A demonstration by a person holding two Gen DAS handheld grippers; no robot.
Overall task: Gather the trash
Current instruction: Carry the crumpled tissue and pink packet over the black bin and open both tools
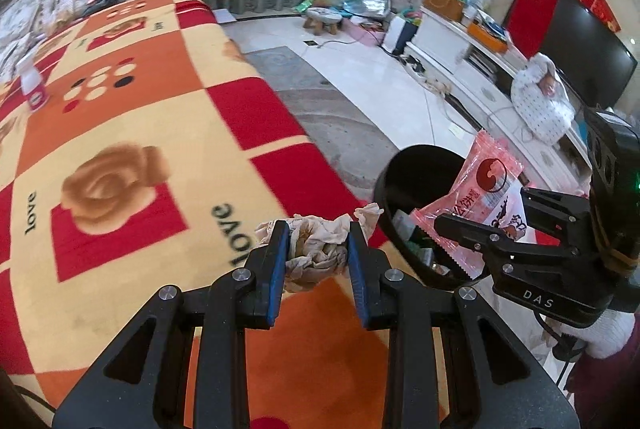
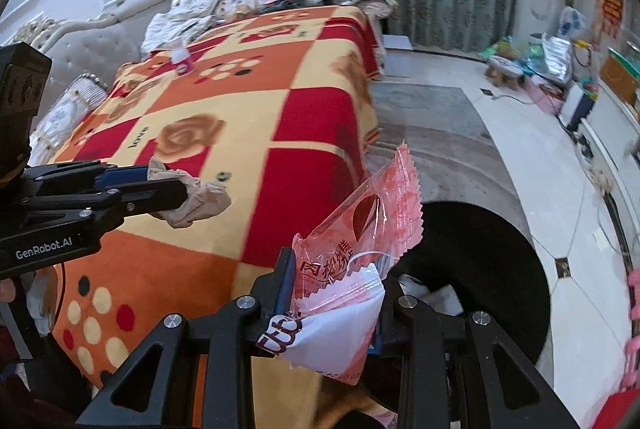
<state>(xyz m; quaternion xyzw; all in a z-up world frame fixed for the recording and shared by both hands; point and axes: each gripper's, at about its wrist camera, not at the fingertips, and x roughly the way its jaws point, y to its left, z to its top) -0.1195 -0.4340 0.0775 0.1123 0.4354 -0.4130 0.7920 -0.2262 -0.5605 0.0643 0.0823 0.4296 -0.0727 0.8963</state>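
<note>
My left gripper is shut on a crumpled, stained tissue and holds it above the blanket near the bin's left side; it also shows in the right wrist view with the tissue. My right gripper is shut on a pink snack wrapper and a white wrapper together, held over the black trash bin. In the left wrist view the right gripper holds the pink wrapper over the bin, which holds some trash.
A checked red, orange and cream blanket covers the table. A small white and pink bottle stands at its far end. A sofa with cushions is behind. A TV stand and floor clutter lie to the right.
</note>
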